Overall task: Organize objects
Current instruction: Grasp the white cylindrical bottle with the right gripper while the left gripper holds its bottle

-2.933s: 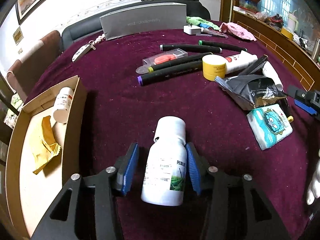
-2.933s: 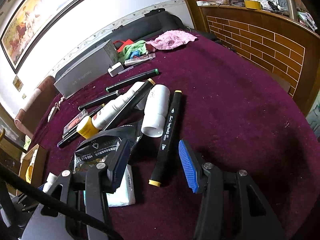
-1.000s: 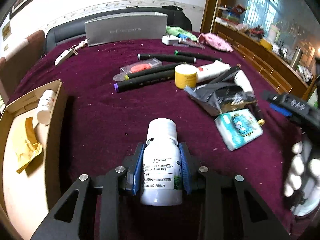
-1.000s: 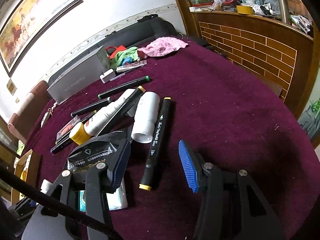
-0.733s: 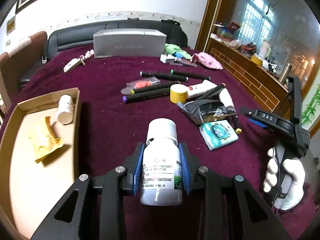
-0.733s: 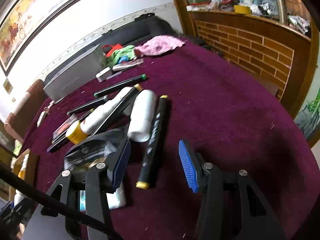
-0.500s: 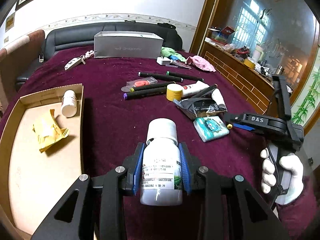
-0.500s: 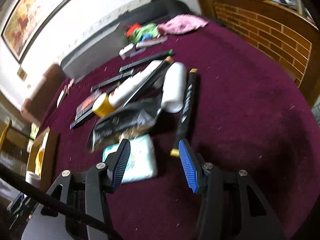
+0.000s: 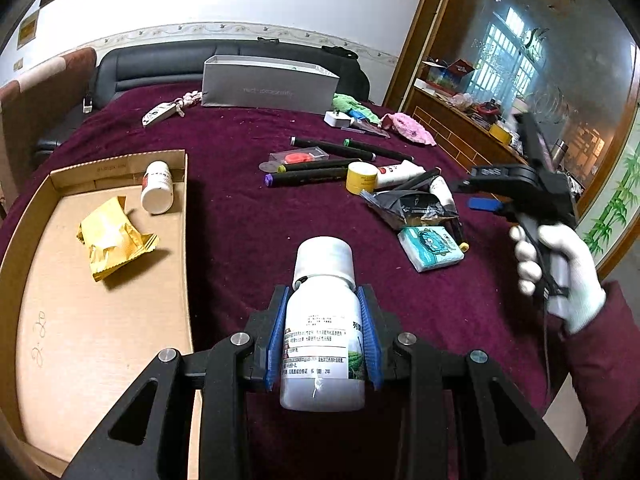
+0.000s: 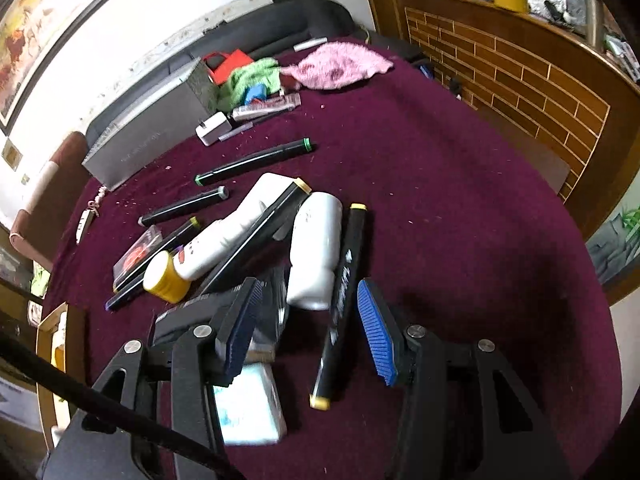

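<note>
White wall [image 9: 240, 0] with a patterned border strip; framed painting [image 10: 44, 20] hung on it. Black sofa [image 9: 160, 64] against the wall. Brick-patterned wooden counter [image 10: 520, 80] at the right.

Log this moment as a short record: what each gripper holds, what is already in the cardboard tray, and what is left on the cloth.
left gripper: shut on white bottle, held above the cloth
right gripper: open, empty, above black marker
cardboard tray: small white bottle, yellow packet
maroon cloth: markers, yellow-capped tube, black pouch, tissue pack
far edge: grey box
</note>
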`<state>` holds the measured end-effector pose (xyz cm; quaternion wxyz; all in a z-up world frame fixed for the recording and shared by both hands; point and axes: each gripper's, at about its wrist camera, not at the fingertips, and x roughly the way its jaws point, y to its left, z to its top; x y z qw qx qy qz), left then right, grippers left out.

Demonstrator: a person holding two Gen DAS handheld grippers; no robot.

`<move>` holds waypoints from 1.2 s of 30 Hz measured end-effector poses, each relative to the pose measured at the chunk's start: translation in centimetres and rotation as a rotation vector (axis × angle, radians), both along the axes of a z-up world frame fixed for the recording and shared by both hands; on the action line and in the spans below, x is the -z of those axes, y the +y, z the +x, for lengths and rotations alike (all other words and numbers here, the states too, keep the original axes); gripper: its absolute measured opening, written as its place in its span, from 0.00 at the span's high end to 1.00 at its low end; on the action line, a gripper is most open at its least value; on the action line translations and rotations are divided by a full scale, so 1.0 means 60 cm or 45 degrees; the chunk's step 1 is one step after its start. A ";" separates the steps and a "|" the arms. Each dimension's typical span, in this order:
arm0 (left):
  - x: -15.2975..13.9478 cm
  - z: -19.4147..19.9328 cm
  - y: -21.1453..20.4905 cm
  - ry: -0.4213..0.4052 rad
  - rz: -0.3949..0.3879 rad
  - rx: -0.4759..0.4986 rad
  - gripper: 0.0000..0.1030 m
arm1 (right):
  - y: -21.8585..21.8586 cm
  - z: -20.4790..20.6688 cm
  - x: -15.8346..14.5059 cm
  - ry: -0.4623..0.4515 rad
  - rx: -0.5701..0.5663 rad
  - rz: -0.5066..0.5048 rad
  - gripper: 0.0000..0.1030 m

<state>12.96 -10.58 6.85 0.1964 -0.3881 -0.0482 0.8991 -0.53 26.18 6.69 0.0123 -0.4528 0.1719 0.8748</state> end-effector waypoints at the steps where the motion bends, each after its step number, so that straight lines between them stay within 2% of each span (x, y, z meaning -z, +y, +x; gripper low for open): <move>1: -0.001 0.001 0.002 0.003 -0.005 0.001 0.72 | -0.001 -0.012 0.004 -0.007 -0.007 -0.003 0.56; 4: -0.002 0.000 0.005 0.005 -0.016 0.004 0.72 | 0.000 -0.038 0.021 -0.057 -0.017 -0.016 0.68; 7: 0.000 -0.001 0.009 -0.001 -0.025 0.006 0.72 | 0.005 -0.052 0.032 -0.068 -0.002 -0.019 0.74; 14: 0.005 0.000 0.014 -0.023 -0.030 0.007 0.72 | -0.002 -0.085 0.031 -0.103 0.018 0.038 0.71; 18: 0.003 0.004 0.013 -0.019 -0.029 0.001 0.72 | 0.006 -0.102 0.042 -0.166 0.051 -0.036 0.69; 22: 0.004 0.003 0.014 -0.023 -0.032 -0.002 0.72 | 0.006 -0.106 0.048 -0.175 0.077 -0.031 0.69; 30: 0.005 0.003 0.014 -0.029 -0.031 -0.004 0.72 | 0.003 -0.103 0.047 -0.158 0.087 -0.008 0.69; 36: -0.001 0.006 0.001 -0.014 -0.010 -0.021 0.72 | 0.023 -0.066 0.037 -0.138 0.095 -0.108 0.69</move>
